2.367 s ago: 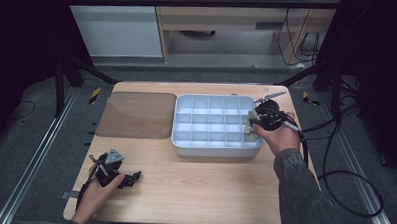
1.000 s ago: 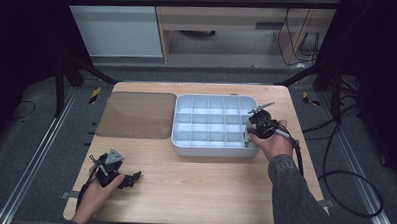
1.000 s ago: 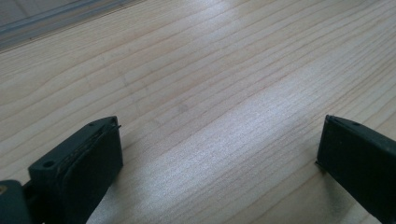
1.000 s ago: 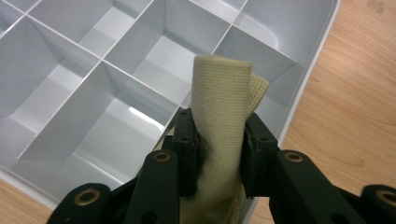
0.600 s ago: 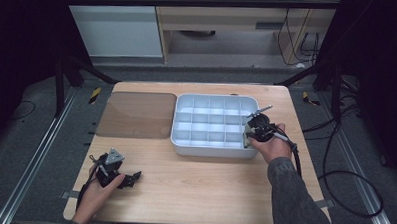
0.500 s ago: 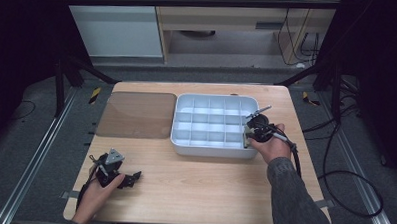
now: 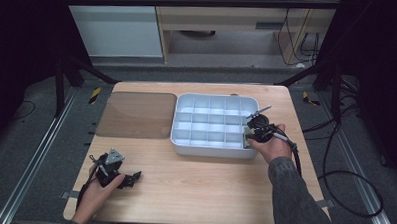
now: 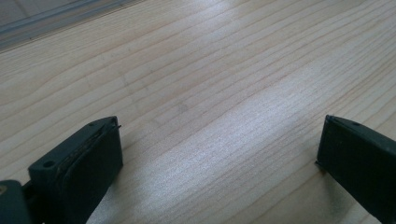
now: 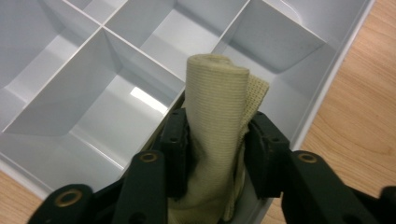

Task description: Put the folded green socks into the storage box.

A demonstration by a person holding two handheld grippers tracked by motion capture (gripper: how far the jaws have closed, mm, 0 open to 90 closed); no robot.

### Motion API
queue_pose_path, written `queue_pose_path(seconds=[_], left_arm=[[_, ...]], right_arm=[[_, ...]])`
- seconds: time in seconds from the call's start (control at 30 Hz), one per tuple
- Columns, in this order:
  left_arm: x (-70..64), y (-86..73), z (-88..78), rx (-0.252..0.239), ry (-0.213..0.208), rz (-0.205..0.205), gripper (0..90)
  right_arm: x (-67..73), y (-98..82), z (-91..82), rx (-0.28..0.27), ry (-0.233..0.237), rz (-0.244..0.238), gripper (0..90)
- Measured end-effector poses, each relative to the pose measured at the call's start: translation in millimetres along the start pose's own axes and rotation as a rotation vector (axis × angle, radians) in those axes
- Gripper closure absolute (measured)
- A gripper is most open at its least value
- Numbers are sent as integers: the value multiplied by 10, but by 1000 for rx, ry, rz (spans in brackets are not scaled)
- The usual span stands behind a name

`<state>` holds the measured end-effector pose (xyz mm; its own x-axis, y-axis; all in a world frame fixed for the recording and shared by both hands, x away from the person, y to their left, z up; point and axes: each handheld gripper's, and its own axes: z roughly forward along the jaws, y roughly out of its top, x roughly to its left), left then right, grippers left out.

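Observation:
A white tray (image 7: 210,151) with several compartments sits at the table's middle right. My right gripper (image 7: 249,135) hovers over the tray's (image 9: 140,51) near right corner. A rolled beige cloth (image 9: 217,93) stands upright between its jaws, its lower end inside the corner compartment. The jaws have just been opening, and both pads still touch the sides of the roll. My right gripper (image 9: 218,120) points down into the tray. My left gripper (image 7: 134,177) rests low over the bare wood at the front left. There my left gripper (image 8: 219,140) is open, with nothing between its fingers.
A flat brown translucent sheet (image 7: 136,114) lies on the wooden table (image 7: 208,192) to the left of the tray. Cables trail off the table's right side. Metal rails and dark stands flank the table on the floor.
My right gripper with the cloth roll has slid a little along the tray's right edge toward its near corner, then held still. The left gripper has not moved.

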<state>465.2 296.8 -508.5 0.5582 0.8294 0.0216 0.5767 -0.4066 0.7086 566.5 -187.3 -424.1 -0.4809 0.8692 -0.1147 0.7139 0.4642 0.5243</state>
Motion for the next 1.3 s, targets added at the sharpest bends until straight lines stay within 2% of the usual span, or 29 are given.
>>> queue_pose_path(seconds=[0.37, 0.67, 0.93, 1.17, 1.27, 1.3], left_arm=[[0, 0, 1, -1, 0, -1, 0], [-2, 0, 1, -1, -1, -3, 0], [-2, -1, 1, -1, -1, -3, 0], [-4, -2, 0, 0, -1, -5, 0], [-6, -2, 0, 0, -1, -5, 0], [-8, -3, 0, -2, -1, -7, 0]], right_arm=[[-62, 0, -129, -33, 38, 45, 452], [-142, 91, -431, -82, 81, 62, 404], [-229, 110, -658, -106, 82, 77, 355], [-344, 100, -822, -129, 59, 92, 271], [-381, 100, -882, -126, 62, 102, 323], [-387, 101, -893, -127, 65, 99, 380]])
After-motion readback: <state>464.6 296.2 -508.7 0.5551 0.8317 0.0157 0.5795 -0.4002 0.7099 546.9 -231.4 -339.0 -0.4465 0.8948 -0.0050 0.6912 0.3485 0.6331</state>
